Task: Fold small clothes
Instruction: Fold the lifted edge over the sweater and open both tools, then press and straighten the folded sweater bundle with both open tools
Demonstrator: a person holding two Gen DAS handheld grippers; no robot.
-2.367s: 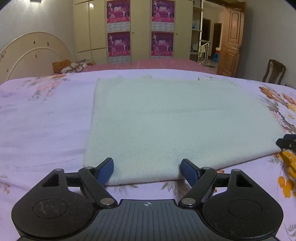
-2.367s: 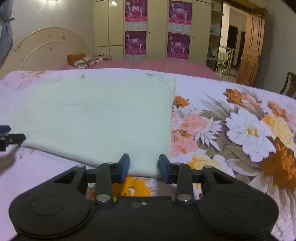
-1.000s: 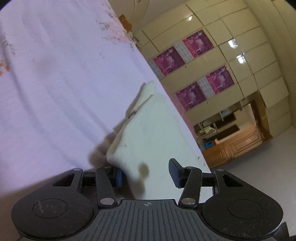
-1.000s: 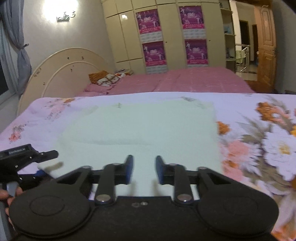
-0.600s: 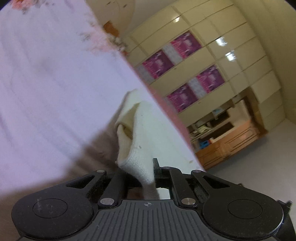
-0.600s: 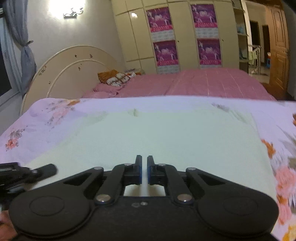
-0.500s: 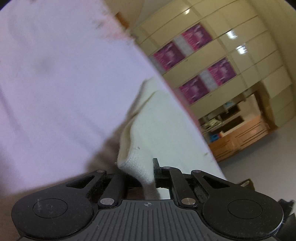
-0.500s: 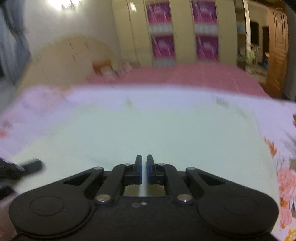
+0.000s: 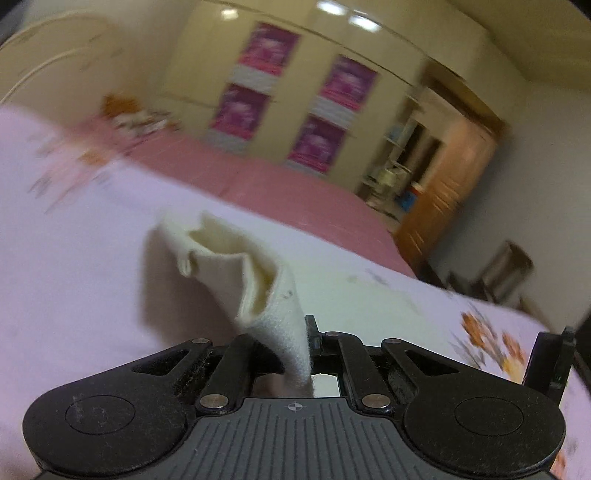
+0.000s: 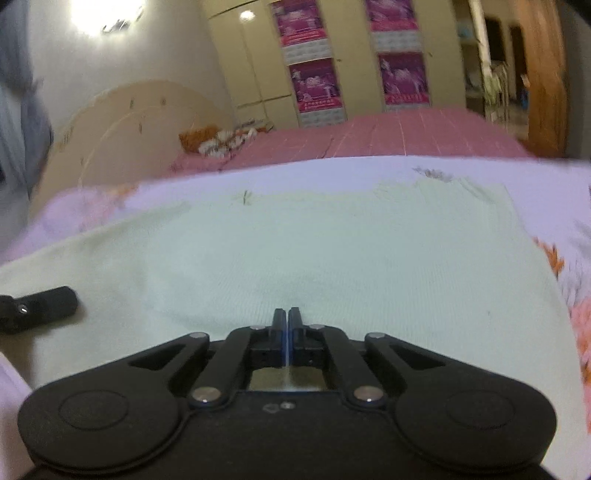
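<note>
With both the left gripper [image 9: 295, 347] and right gripper [image 10: 287, 325] pinched tight on the cream knit garment's [image 10: 332, 258] near edge, lift evenly toward its far edge.

Warm, dim indoor light fills both fisheye views. A glaring wall lamp [image 10: 107, 16] burns out the upper left of the right wrist view, and bright spots of glare sit on the glossy cream wardrobe doors [image 9: 332, 48] in the left wrist view. Motion blur smears the purple posters [image 9: 266, 48], the pink bedspread [image 9: 295, 188] and the orange-flowered lilac sheet [image 10: 576, 295]. Lines bow outward and corners darken at the frame edges. Soft shadow lies beneath the lifted cream knitted cloth [image 9: 280, 325].
</note>
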